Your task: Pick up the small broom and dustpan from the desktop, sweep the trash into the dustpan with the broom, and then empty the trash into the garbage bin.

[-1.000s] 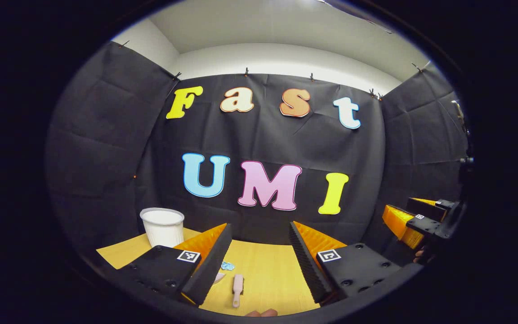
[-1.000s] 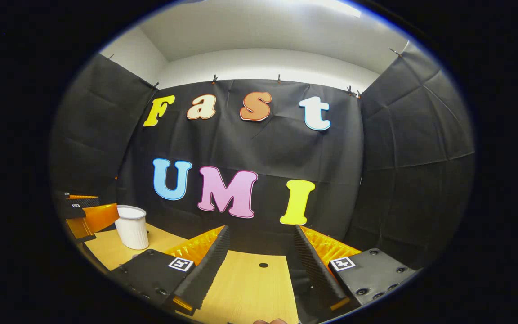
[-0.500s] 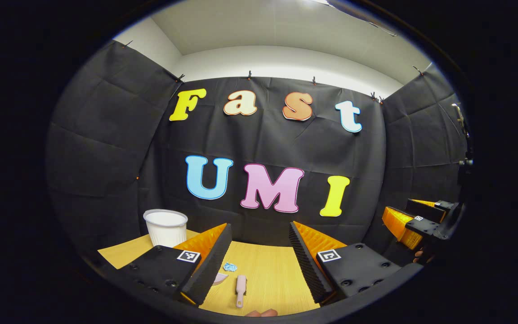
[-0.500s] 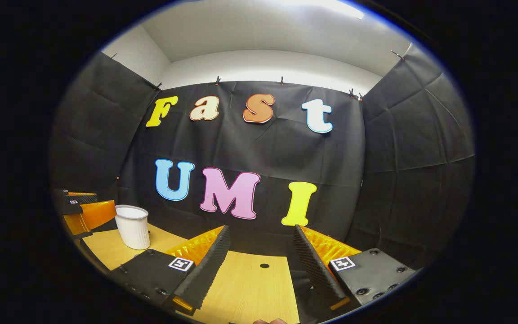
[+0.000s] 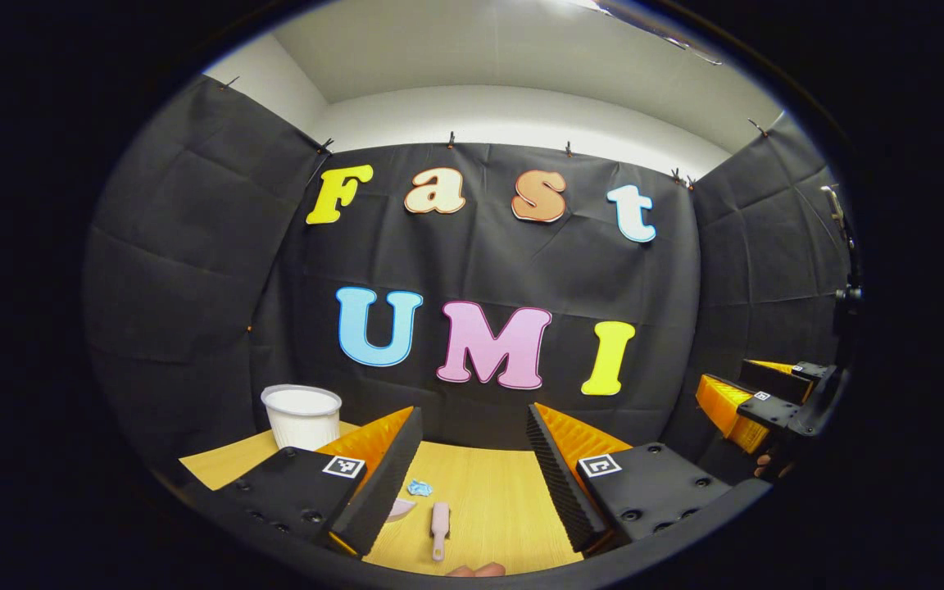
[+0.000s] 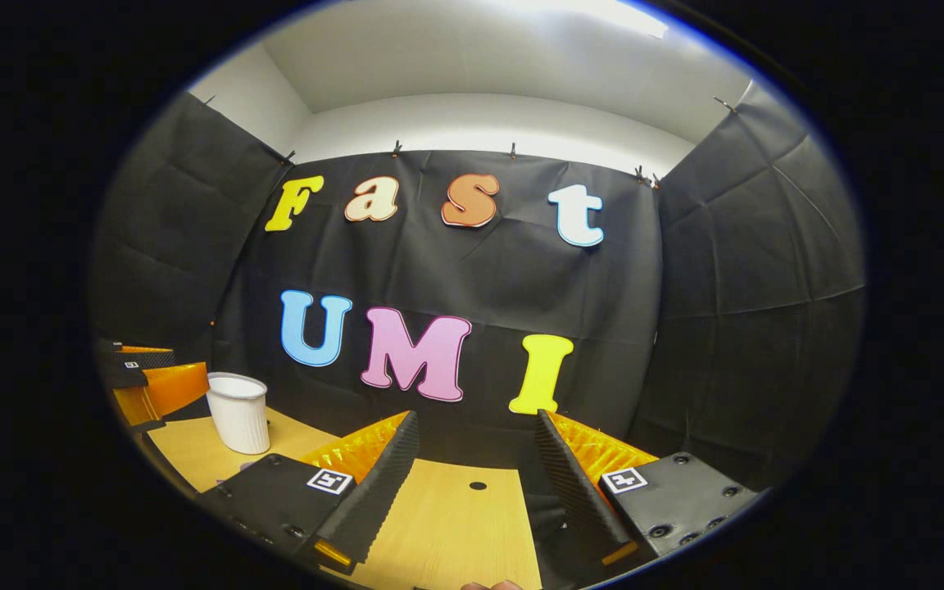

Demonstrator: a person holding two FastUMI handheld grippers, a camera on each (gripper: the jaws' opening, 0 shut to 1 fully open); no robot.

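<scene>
In the left gripper view, my left gripper [image 5: 472,475] hangs open above the wooden desktop [image 5: 496,500]. Between its fingers, down on the desk, lie a small pink broom [image 5: 439,519] with its handle toward me, a blue scrap of trash [image 5: 419,488] just beyond it, and part of a pale dustpan [image 5: 398,510] half hidden by the left finger. A white ribbed garbage bin [image 5: 302,416] stands at the back left. The right gripper [image 5: 755,401] shows at the far right, open. In the right gripper view, my right gripper [image 6: 476,483] is open over bare desktop [image 6: 456,524], with the bin [image 6: 238,413] to its left.
The desk's far edge meets the black cloth wall. A small round hole [image 6: 478,486] marks the desktop between the right gripper's fingers. The left gripper [image 6: 140,381] shows at the left rim of the right gripper view, beside the bin. A fingertip [image 5: 476,569] peeks at the bottom edge.
Both views have tilted down slightly, so the wall sits a little lower. The broom and trash have shifted slightly rightward between the left fingers. Both grippers stay open.
</scene>
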